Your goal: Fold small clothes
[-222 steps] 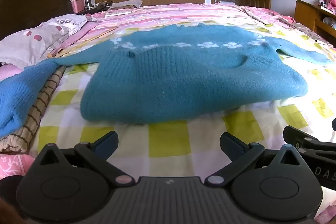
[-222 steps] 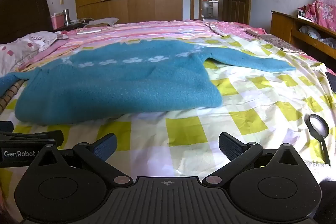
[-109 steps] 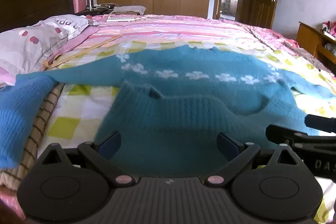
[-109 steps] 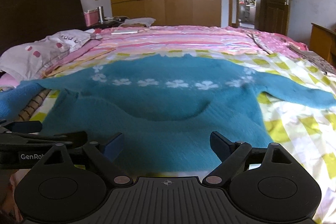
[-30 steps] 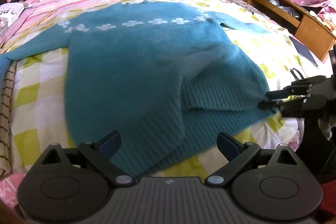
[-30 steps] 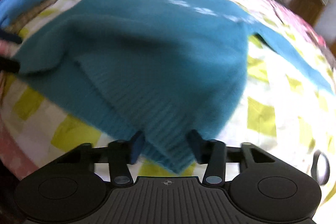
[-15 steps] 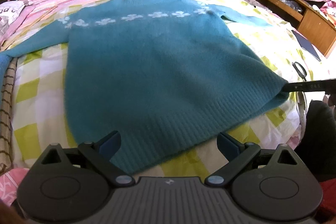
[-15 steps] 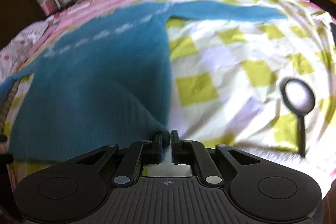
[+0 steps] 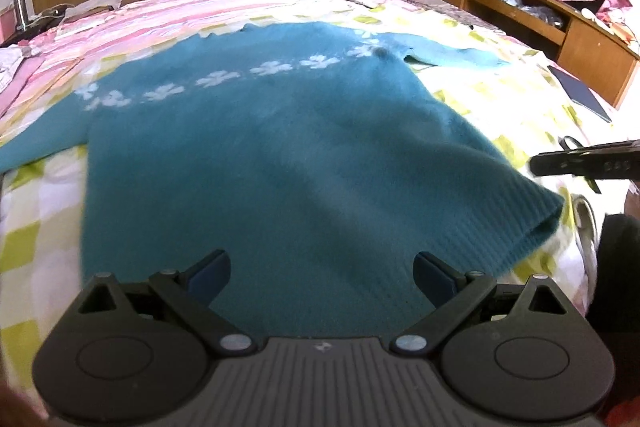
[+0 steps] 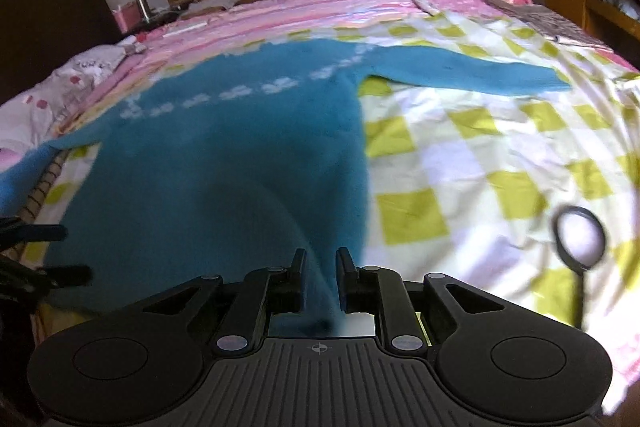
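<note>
Teal sweater (image 9: pixel 280 155) seemingly flat on bed

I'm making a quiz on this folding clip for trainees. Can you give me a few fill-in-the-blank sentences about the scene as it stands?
1. The right gripper has its jaws shut on the ____ corner of the sweater.
2. The left gripper has its jaws ____, with nothing between them.
3. A row of white ____ runs across the sweater's chest.
4. A magnifying glass lies on the ____ sheet.

Missing words: hem; open; flowers; checked
</note>
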Tool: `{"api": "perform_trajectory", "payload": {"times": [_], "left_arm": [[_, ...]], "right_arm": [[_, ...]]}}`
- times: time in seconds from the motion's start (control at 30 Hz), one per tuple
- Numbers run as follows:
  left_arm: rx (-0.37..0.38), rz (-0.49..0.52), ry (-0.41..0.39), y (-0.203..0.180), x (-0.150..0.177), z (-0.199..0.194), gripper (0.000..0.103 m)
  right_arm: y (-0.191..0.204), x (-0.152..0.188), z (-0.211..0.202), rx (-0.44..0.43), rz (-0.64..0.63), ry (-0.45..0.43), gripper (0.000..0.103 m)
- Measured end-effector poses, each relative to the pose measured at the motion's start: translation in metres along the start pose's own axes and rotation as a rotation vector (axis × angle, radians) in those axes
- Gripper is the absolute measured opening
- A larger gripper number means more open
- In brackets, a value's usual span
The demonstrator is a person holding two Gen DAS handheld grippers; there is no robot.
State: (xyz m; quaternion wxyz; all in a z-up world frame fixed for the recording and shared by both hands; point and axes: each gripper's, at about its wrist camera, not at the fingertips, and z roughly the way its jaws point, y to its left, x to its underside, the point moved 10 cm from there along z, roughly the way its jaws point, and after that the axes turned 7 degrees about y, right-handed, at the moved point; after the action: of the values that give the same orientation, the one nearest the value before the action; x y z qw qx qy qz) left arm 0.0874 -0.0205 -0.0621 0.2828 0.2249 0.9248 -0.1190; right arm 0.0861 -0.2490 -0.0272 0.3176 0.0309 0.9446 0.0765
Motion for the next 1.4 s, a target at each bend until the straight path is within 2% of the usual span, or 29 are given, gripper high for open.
{"api": "perform_trajectory", "payload": {"times": [0.1,0.2,0.27,0.37,0.6,1.0,1.23,1.4], "left_arm": [[-0.018,-0.009,0.014,0.001,-0.003,0.015,0.102],[-0.024,-0.031,0.051,0.004,0.004,0.028,0.102],[-0.047,-0.031,0.092,0.007,0.014,0.037,0.102],[-0.075,0.005,0.089,0.004,0.018,0.04,0.102],[-0.111,0.009,0.093,0.001,0.02,0.045,0.103],[-0.142,-0.028,0.107,-0.001,0.018,0.049,0.103],[-0.194,-0.053,0.129,-0.003,0.015,0.046,0.103],[-0.221,-0.042,0.094,-0.014,0.002,0.033,0.103]], "right_arm": [[0.01,-0.007,0.023,-0.025,-0.003,0.016,0.017],[0.008,0.002,0.042,0.003,-0.02,0.099,0.017],[0.002,0.014,0.047,0.01,-0.015,0.148,0.017],[-0.002,0.024,0.044,0.006,-0.003,0.154,0.016],[0.0,0.032,0.041,0.018,-0.028,0.132,0.017],[0.001,0.039,0.033,-0.037,-0.005,0.104,0.023],[0.0,0.031,0.021,-0.095,0.039,0.044,0.026],[-0.003,0.023,0.014,-0.094,0.034,-0.001,0.026]]}}
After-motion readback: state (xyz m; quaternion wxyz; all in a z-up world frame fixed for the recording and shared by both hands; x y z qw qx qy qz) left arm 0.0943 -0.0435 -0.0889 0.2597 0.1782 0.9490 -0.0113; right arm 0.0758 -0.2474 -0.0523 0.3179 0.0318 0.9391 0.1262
